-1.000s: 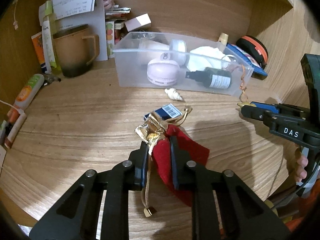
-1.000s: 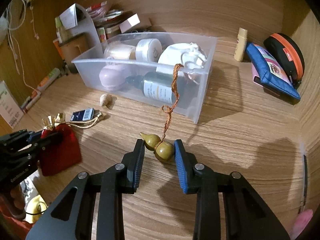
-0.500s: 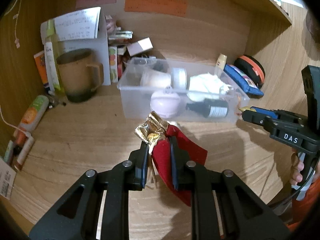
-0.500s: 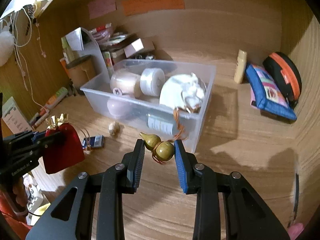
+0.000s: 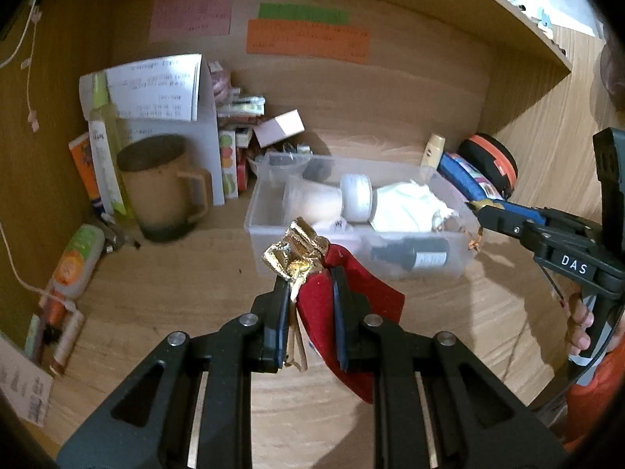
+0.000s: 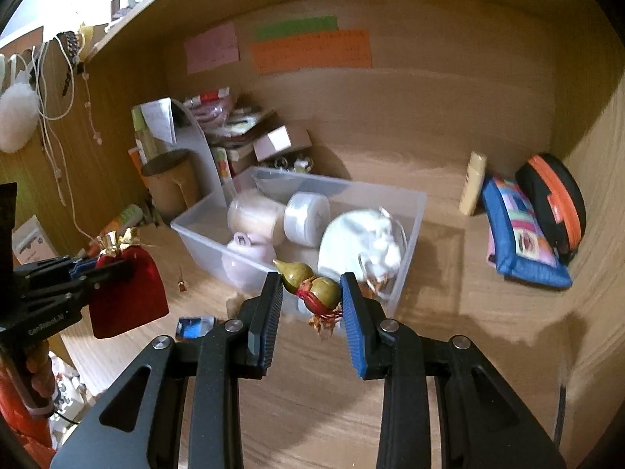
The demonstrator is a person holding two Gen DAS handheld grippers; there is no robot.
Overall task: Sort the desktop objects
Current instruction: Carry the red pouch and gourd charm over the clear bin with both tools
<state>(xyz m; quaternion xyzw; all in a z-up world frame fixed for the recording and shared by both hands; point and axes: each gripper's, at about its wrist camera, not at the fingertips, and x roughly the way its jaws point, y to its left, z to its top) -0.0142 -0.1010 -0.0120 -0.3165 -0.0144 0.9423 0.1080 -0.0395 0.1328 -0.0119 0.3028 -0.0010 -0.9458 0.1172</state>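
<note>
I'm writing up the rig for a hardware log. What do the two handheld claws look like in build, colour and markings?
Both are matte black, with triangular cut-outs in the arms and silver pivot bolts. The left claw and right claw carry ribbed blue pads. Seen from the other camera, the right claw bears white "DAS" lettering, the left a faint, hard-to-read print. A thin dark cable hangs under the right one. An orange sleeve shows at the wrist.

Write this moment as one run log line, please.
left gripper: holds red pouch | right gripper: holds gourd charm | both lifted near clear bin
</note>
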